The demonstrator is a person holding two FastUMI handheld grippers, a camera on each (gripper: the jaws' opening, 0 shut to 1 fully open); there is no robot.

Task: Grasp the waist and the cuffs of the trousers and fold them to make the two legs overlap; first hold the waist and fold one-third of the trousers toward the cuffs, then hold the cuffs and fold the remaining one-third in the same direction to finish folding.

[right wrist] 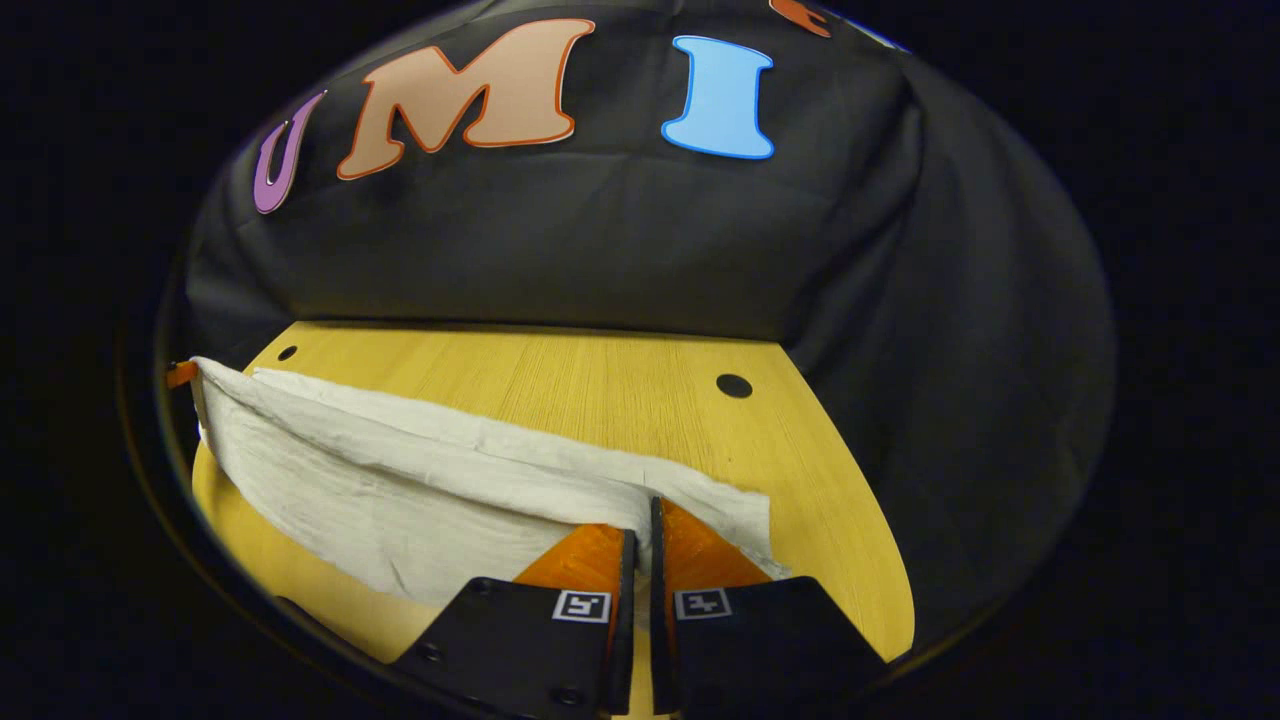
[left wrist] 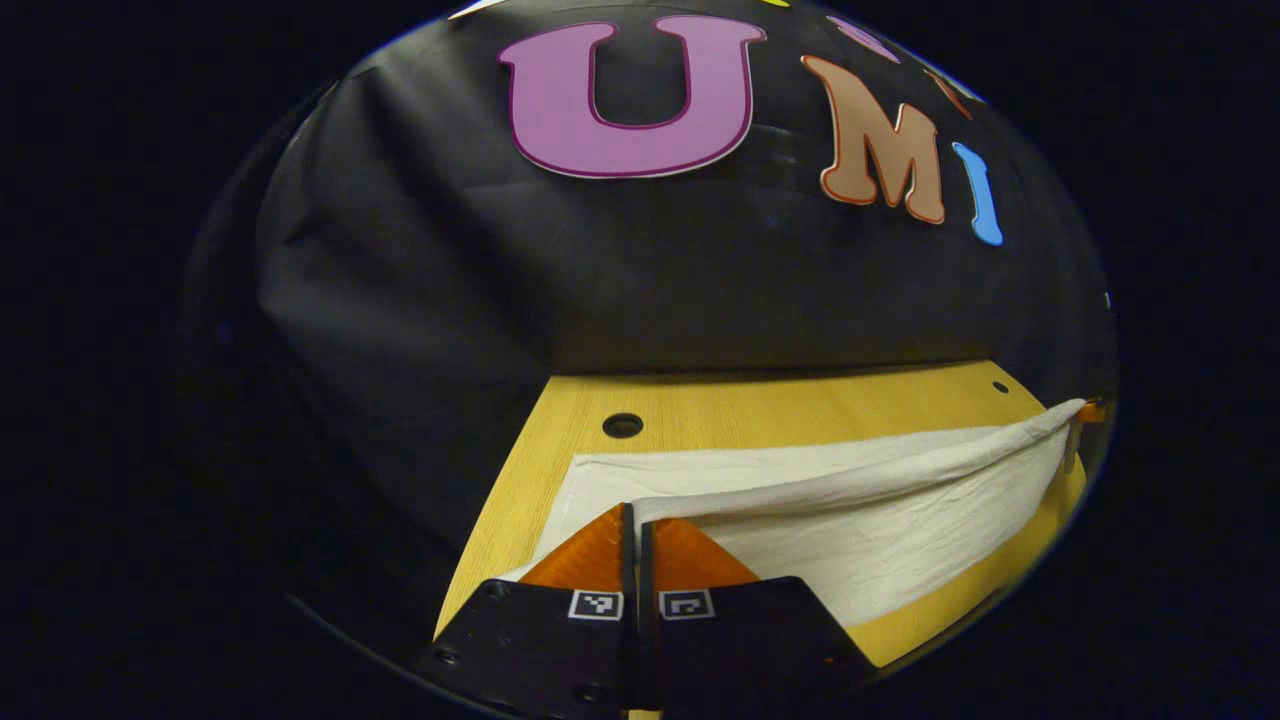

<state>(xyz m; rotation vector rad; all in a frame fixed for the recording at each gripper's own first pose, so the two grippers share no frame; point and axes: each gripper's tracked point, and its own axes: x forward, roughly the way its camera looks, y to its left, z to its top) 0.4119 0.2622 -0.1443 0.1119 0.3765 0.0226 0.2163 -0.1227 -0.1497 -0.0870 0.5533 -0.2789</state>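
Note:
White trousers (left wrist: pixel 850 520) lie across the wooden table (left wrist: pixel 760 405), with one long edge lifted between the two grippers. My left gripper (left wrist: pixel 634 512) is shut on that edge at the left end of the cloth. My right gripper (right wrist: pixel 642 507) is shut on the same edge of the trousers (right wrist: pixel 400 490) at the other end. In the left gripper view, the right gripper (left wrist: pixel 1085 412) shows far off at the cloth's raised corner. The left gripper (right wrist: pixel 183 375) likewise appears at the far corner in the right gripper view. A lower layer of cloth rests flat on the table (right wrist: pixel 600 390) beneath the lifted one.
The black cloth wall (left wrist: pixel 640 280) hangs close behind the table's far edge. Round holes (left wrist: pixel 622 425) mark the tabletop near its back corners, another hole (right wrist: pixel 733 385) showing in the right gripper view. Bare wood lies between the trousers and the wall.

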